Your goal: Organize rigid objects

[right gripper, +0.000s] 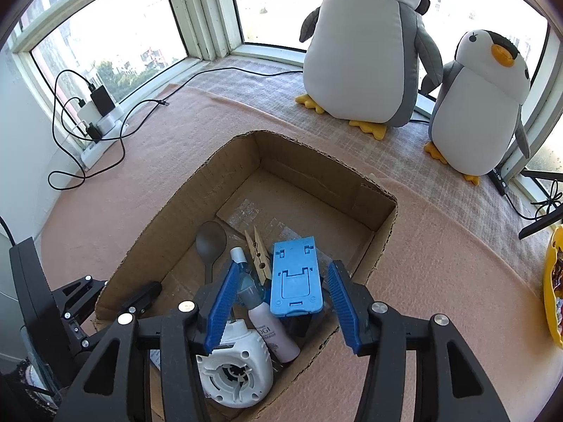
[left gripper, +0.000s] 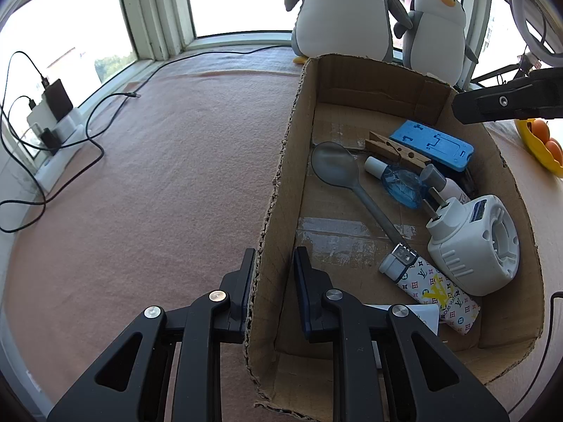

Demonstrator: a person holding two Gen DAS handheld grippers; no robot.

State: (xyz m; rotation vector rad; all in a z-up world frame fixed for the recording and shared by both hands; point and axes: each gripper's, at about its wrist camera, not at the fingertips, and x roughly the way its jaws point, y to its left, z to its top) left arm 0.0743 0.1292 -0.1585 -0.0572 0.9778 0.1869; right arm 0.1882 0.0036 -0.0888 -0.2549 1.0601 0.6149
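Observation:
An open cardboard box [left gripper: 281, 190] [right gripper: 169, 211] sits on the pink cloth. In it lie a blue phone stand [left gripper: 434, 144] [right gripper: 297, 281], a wooden clothespin [left gripper: 394, 149] [right gripper: 258, 255], a grey spoon [left gripper: 337, 168] [right gripper: 211, 242], a blue bottle [left gripper: 401, 181], a white round device [left gripper: 475, 242] [right gripper: 234, 369] and a patterned lighter [left gripper: 436, 292]. My left gripper [left gripper: 272, 263] straddles the box's left wall, one finger on each side, touching it. My right gripper [right gripper: 281, 295] is open above the box, empty, over the phone stand.
Two plush penguins [right gripper: 366, 45] [right gripper: 482, 105] stand behind the box by the window. A power strip with chargers and cables [left gripper: 52, 130] [right gripper: 98, 119] lies at the left. A yellow bowl with fruit [left gripper: 542, 144] [right gripper: 552, 288] is at the right.

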